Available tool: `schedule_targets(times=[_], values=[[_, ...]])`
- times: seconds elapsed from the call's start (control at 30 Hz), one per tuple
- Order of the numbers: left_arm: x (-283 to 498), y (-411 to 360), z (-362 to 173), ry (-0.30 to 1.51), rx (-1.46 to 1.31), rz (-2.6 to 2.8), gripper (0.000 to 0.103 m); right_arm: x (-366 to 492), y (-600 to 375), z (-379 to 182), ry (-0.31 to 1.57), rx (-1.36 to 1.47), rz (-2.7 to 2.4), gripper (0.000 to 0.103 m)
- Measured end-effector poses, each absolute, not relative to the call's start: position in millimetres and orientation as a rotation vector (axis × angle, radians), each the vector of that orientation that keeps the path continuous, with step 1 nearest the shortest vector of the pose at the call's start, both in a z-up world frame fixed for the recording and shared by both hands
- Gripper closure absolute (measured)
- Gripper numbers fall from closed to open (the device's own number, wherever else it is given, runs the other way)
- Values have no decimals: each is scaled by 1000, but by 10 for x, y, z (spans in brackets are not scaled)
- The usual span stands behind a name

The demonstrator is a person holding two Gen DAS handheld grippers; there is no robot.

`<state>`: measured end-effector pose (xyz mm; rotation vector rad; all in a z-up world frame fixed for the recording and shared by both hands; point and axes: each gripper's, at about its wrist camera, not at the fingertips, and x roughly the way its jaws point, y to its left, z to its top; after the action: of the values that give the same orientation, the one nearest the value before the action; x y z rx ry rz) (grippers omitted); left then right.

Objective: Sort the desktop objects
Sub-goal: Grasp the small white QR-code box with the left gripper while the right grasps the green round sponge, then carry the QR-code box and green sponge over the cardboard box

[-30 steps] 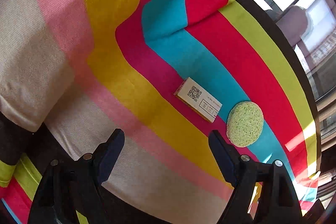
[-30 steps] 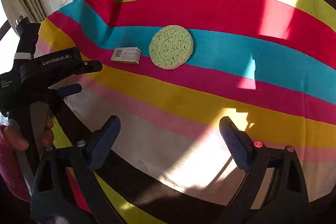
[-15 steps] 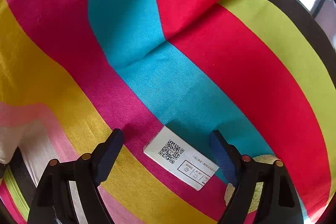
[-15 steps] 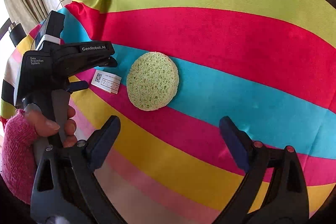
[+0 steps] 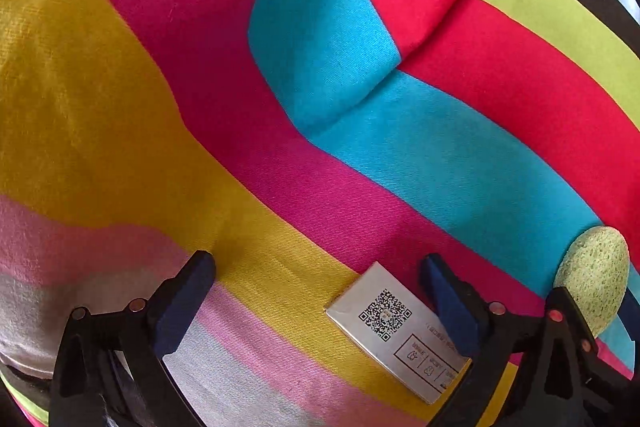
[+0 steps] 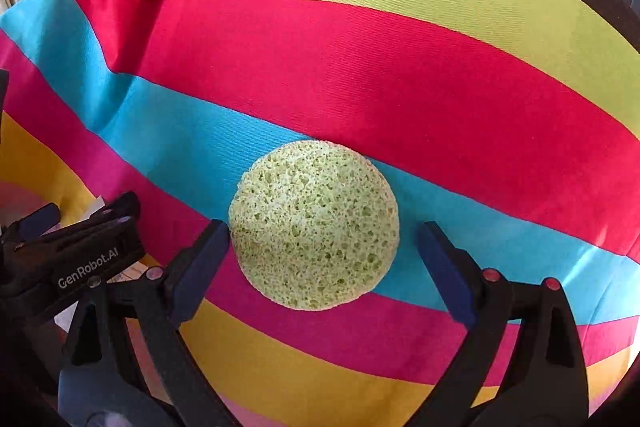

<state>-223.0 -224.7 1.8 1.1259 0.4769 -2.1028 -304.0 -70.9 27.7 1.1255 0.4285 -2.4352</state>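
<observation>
1. The left gripper (image 5: 316,277) is opening its jaws wide; the white box (image 5: 394,331) lies by its right finger (image 5: 448,303), not pressed
2. The right gripper (image 6: 322,239) is released, the green sponge (image 6: 314,225) lies between its fingers
3. The striped cloth (image 6: 360,67) around both lies free on the bench, with a fold at the far corner

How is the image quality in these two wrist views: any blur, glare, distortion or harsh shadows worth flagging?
Left wrist view: strong fisheye bending of the striped cloth, dark corners, QR code on the white box still sharp, no glare. Right wrist view: same curvature, green sponge pores crisp, sunlight even across the cloth, windows blown out at the top edge, no hard shadows.
</observation>
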Motion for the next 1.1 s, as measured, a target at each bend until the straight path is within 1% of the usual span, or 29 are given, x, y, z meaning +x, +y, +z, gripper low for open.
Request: schedule_targets(times=[0.13,0.2,0.27,0.37,0.43,0.5,0.63,0.73,0.77,0.83,0.87,0.9,1.0,1.07,1.1], values=[[-2218,-2252,22,466,1134,-2122,0,-3020,-722,246,475,1097,-2447,8],[-2213,-2235,24,465,1134,-2123,0,-2951,-718,257,494,1069,-2426,23],[-2207,-2219,26,466,1133,-2124,0,-2889,-695,279,515,1055,-2432,24],[-2192,-2178,32,460,1138,-2129,1,-2880,-611,287,491,1069,-2421,24],[-2160,-2129,48,457,1140,-2141,4,-2872,-536,291,479,1074,-2421,24],[-2121,-2072,68,461,1146,-2144,11,-2851,-459,305,473,1072,-2422,24],[-2071,-1974,93,506,1141,-2134,10,-2825,-290,352,450,1076,-2425,24],[-2113,-1867,83,488,1144,-2109,10,-2848,-292,371,427,1089,-2425,24],[-2117,-1824,91,480,1142,-2107,13,-2880,-371,376,423,1092,-2425,24],[-2102,-1731,125,471,1126,-2129,32,-2864,-335,389,415,1093,-2423,24],[-2092,-1680,151,457,1117,-2151,60,-2852,-313,393,414,1092,-2417,24],[-2084,-1639,166,455,1123,-2174,71,-2831,-290,399,412,1091,-2412,24],[-1982,-1579,193,483,1158,-2238,71,-2719,-208,445,393,1085,-2394,24],[-1787,-1567,235,541,1169,-2280,71,-2593,-133,511,368,1072,-2373,24],[-1652,-1552,287,535,1150,-2290,71,-2513,-100,548,358,1061,-2364,24]])
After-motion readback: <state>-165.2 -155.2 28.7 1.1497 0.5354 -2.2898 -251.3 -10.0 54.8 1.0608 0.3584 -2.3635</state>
